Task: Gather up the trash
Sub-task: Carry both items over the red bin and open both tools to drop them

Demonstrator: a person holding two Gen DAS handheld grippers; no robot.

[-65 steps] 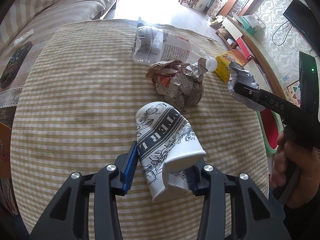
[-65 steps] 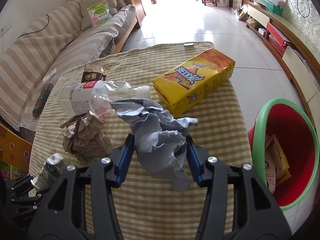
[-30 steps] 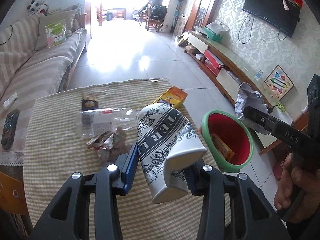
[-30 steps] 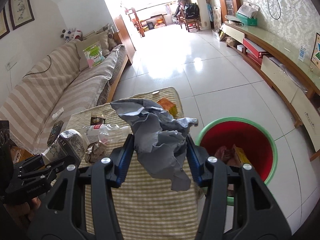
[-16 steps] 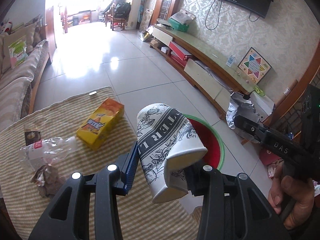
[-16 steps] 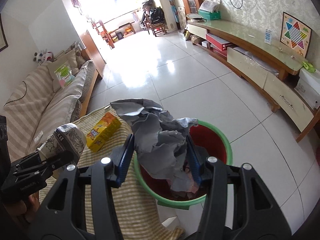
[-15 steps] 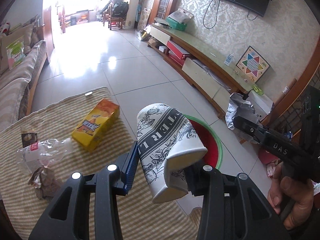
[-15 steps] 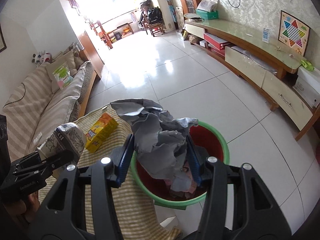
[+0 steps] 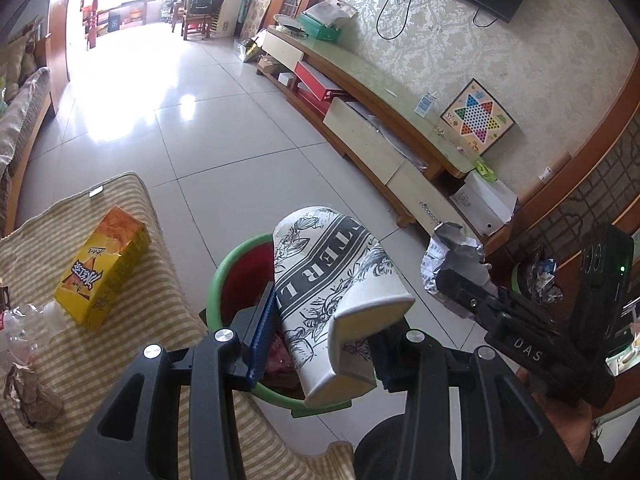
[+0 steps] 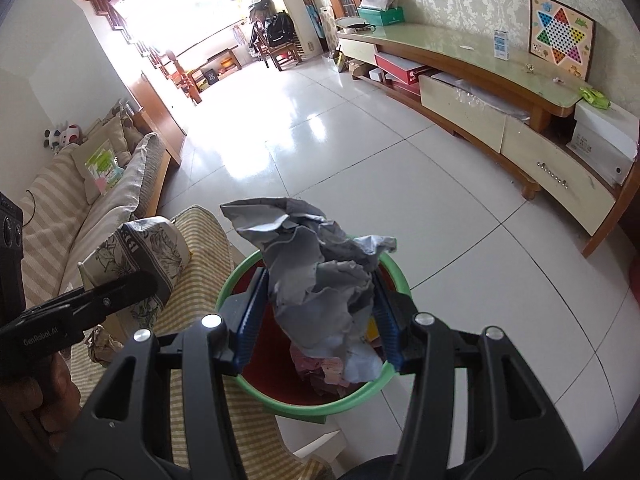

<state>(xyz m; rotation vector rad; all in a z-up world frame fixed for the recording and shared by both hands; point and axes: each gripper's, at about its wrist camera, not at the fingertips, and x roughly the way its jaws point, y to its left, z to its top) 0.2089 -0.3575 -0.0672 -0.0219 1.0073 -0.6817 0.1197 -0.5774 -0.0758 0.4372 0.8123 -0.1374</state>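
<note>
Crumpled grey paper wad [image 10: 320,280] is clamped between the right gripper's [image 10: 318,320] jaws, above the green-rimmed red bin [image 10: 276,396]. Left gripper [image 9: 320,320], level above the bin, jaws closed on the printed white paper cup [image 9: 336,280].

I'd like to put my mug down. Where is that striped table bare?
Bare striped cloth lies between the yellow carton and the green-rimmed red bin. The far left edge is crowded: crushed clear bottle, crumpled brown paper.
</note>
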